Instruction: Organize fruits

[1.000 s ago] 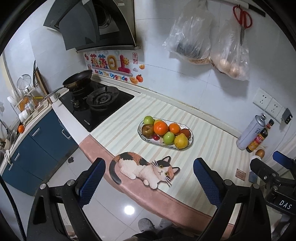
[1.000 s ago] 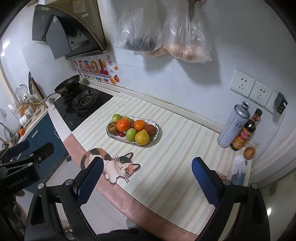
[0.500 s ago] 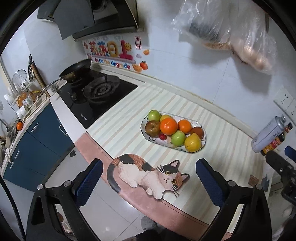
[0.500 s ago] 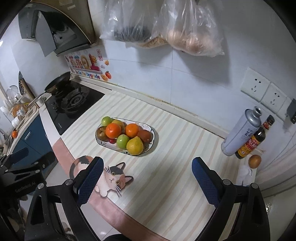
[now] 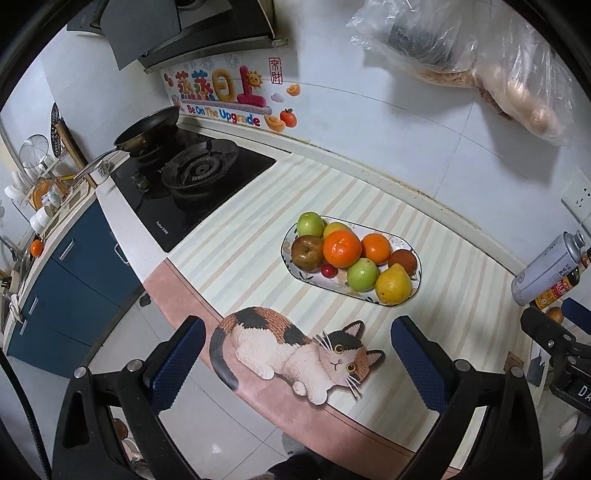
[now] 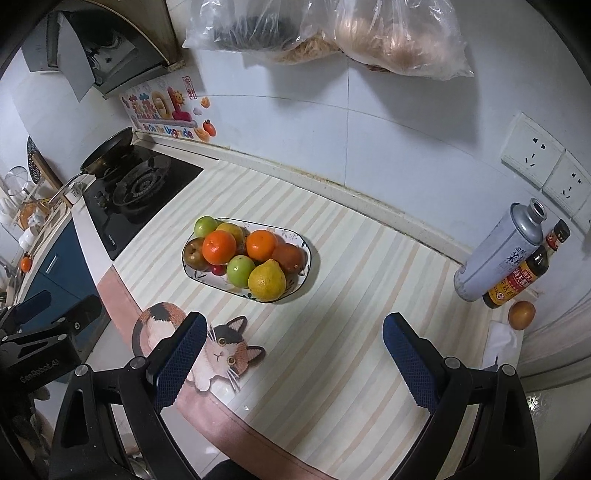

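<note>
Fruit [image 5: 341, 248] is all piled in the oval plate [image 5: 412, 246] mid-frame on the striped mat [image 6: 332, 332]. Could be sorted already or about to get unloaded, can't say. Left gripper [image 5: 298, 363] and right gripper [image 6: 291, 354] hang low in frame, both spread wide, holding nothing. Stove [image 5: 192, 184] upper left, bottles [image 6: 517, 258] far right

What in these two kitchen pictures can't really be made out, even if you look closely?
- Plastic bags on the wall: tops cut off by the frame in both views; contents blurred behind the film.
- Yellowish fruit at the back of the plate: mostly hidden by the front orange.
- Soy sauce bottle, left wrist view: overlapped by the grey can; label too small to read.
- Dish rack at the far left: small and distorted.
</note>
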`<act>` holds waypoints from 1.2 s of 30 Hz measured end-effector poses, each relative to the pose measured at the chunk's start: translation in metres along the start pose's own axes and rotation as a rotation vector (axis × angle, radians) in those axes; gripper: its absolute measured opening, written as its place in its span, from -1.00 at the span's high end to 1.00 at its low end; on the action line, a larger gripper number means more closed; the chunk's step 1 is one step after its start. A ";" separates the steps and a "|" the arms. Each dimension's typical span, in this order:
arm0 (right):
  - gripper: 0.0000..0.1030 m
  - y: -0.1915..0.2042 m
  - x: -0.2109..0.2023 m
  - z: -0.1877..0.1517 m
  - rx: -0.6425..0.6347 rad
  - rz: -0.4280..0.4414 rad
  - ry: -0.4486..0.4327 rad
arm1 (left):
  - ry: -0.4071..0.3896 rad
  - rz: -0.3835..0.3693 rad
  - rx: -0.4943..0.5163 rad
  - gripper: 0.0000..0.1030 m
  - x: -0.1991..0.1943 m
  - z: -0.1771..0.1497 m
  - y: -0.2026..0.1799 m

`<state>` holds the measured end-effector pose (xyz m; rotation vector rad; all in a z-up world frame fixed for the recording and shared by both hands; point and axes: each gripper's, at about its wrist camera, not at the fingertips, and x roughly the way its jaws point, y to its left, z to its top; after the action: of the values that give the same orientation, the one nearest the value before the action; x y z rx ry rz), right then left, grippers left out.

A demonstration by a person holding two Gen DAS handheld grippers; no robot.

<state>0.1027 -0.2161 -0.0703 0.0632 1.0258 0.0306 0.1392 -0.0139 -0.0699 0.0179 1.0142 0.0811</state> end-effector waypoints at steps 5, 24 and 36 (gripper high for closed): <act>-0.91 0.001 0.003 0.000 0.003 -0.001 0.005 | 0.001 -0.008 -0.002 -1.00 0.001 0.001 0.001; -0.91 0.009 0.008 -0.003 -0.008 0.005 0.014 | -0.001 -0.016 0.008 -1.00 0.002 0.005 -0.001; -0.91 0.009 0.007 -0.004 -0.018 0.008 0.016 | 0.004 -0.019 0.000 -1.00 0.002 -0.001 0.001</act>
<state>0.1029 -0.2069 -0.0777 0.0508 1.0416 0.0472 0.1397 -0.0131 -0.0724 0.0077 1.0177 0.0641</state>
